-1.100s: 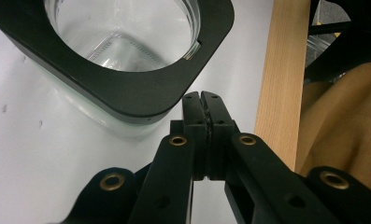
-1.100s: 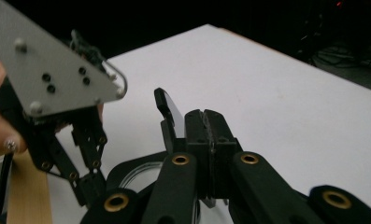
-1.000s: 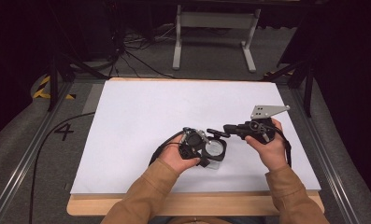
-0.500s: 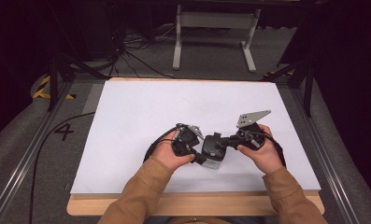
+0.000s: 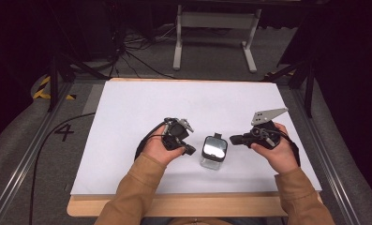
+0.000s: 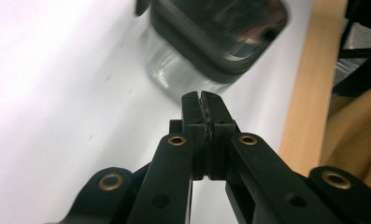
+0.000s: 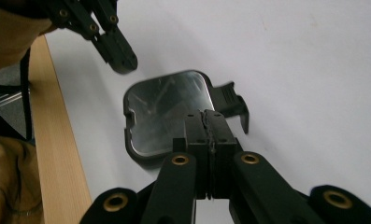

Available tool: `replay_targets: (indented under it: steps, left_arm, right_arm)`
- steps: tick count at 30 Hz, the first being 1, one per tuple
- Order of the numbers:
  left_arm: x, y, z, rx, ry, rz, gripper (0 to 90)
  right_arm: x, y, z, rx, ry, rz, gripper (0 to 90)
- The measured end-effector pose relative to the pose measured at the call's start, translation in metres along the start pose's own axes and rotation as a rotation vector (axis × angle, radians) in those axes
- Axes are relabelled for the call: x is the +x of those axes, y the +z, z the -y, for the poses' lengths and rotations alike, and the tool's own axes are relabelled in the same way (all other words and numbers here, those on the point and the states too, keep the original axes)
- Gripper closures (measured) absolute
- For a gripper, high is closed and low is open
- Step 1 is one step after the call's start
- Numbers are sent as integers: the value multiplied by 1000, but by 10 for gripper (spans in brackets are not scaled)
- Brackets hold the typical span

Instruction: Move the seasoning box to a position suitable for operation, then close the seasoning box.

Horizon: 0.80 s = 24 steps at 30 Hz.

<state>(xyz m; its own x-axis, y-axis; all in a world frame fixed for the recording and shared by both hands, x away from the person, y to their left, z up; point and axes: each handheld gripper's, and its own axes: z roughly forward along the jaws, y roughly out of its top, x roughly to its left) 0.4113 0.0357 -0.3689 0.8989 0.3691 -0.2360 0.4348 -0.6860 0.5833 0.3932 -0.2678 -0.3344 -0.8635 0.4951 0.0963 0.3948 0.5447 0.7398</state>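
The left gripper [image 6: 203, 95] has its jaws pressed together on nothing, tips just short of the clear container [image 6: 192, 70] with its dark-framed latching lid [image 6: 230, 28]; the right gripper [image 7: 205, 113] is likewise closed and empty, hanging over that lid [image 7: 167, 109] beside the raised black latch tab [image 7: 232, 105]. From above, the container [image 5: 213, 151] stands upright on the white table sheet [image 5: 127, 122], between the two grippers and apart from both. The step appears to be approaching the box to work its lid, so each pair of jaws must part before it can take anything; steadying the body with one gripper while the other takes the tab would keep the light box from skating. The wooden table edge [image 5: 174, 206] lies near, toward the person, while open sheet spreads beyond and to both sides.
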Motion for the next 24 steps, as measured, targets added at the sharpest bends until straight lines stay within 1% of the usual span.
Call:
replay_targets:
  steps: [3, 4, 7, 9, 10, 11, 12, 13, 14, 16, 19, 20, 23, 24]
  left_arm:
    - [5, 5, 2, 22, -4, -3, 896]
    - [5, 7, 2, 21, -11, -9, 896]
    - [6, 14, 2, 32, -12, -5, 897]
    - [7, 20, 2, 42, -10, -5, 898]
    - [8, 21, 1, 39, -4, -8, 898]
    - [7, 23, 1, 38, -13, -4, 898]
    - [7, 25, 1, 37, -9, 0, 898]
    - [7, 26, 0, 46, -6, 6, 898]
    - [7, 28, 0, 46, -8, 4, 898]
    - [7, 31, 0, 46, -8, 6, 898]
    - [6, 35, -1, 44, 3, 9, 898]
    - [5, 35, -1, 47, -1, 12, 898]
    - [4, 39, -2, 50, 11, 21, 898]
    - [3, 40, -2, 50, 8, 21, 898]
  right_arm:
    - [-3, -8, 4, 18, 12, 6, 897]
    - [-5, -11, 6, 25, 17, 9, 897]
    - [-10, -17, 11, 44, 34, 27, 897]
    - [-15, -22, 16, 56, 51, 50, 897]
    - [-20, -27, 21, 62, 64, 73, 897]
    - [-22, -29, 23, 65, 74, 89, 897]
    - [-26, -33, 27, 67, 93, 106, 897]
    - [-29, -38, 30, 64, 110, 121, 897]
    - [-33, -42, 34, 59, 129, 133, 897]
    - [-40, -52, 41, 37, 165, 144, 897]
    - [-46, -63, 47, 13, 194, 159, 896]
    - [-48, -66, 49, 5, 201, 164, 896]
    - [-49, -69, 51, 2, 211, 170, 896]
    - [-51, -70, 53, -3, 216, 175, 896]
